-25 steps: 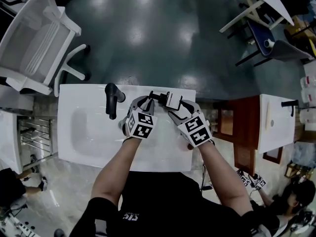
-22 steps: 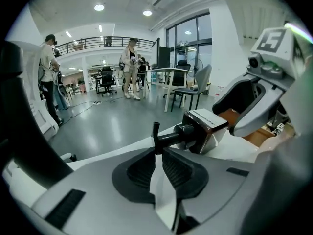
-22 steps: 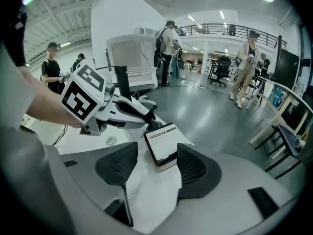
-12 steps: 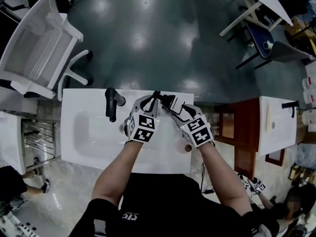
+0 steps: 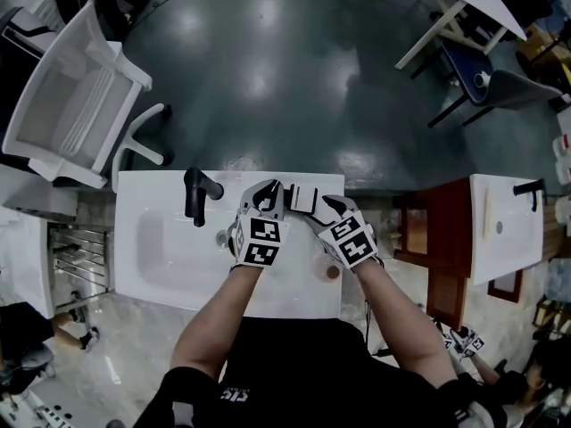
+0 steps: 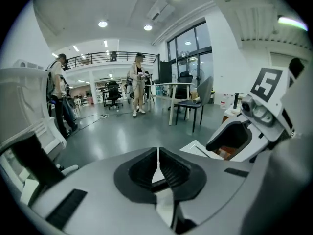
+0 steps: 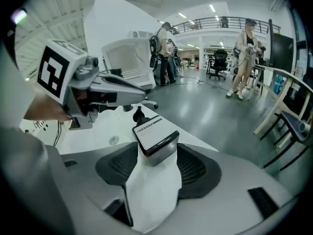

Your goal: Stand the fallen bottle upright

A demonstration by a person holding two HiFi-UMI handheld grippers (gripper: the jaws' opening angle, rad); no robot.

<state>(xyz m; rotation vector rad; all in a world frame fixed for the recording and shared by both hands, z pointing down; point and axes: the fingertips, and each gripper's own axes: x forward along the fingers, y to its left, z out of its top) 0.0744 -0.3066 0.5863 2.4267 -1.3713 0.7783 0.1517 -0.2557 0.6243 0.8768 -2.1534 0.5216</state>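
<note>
The white bottle (image 7: 152,177) with a dark, labelled end (image 7: 155,133) lies between the pads of my right gripper (image 7: 155,155), which is shut on it. The bottle points away along the jaws, above the white counter. In the head view the bottle (image 5: 302,199) is near the counter's back edge, with my right gripper (image 5: 310,203) behind it. My left gripper (image 5: 270,189) is close on the bottle's left, and its jaws (image 6: 157,155) are shut with nothing held. From the right gripper view, the left gripper (image 7: 100,89) hangs at the upper left.
A white sink basin (image 5: 161,248) with a black faucet (image 5: 196,190) and a drain (image 5: 223,236) takes up the counter's left part. A small brown disc (image 5: 332,272) lies by the right arm. A white chair (image 5: 71,105) stands behind on the left, a wooden cabinet (image 5: 442,239) on the right.
My left gripper has closed its jaws and risen beside the bottle's black end. My right gripper keeps its hold on the bottle and has hardly moved.
</note>
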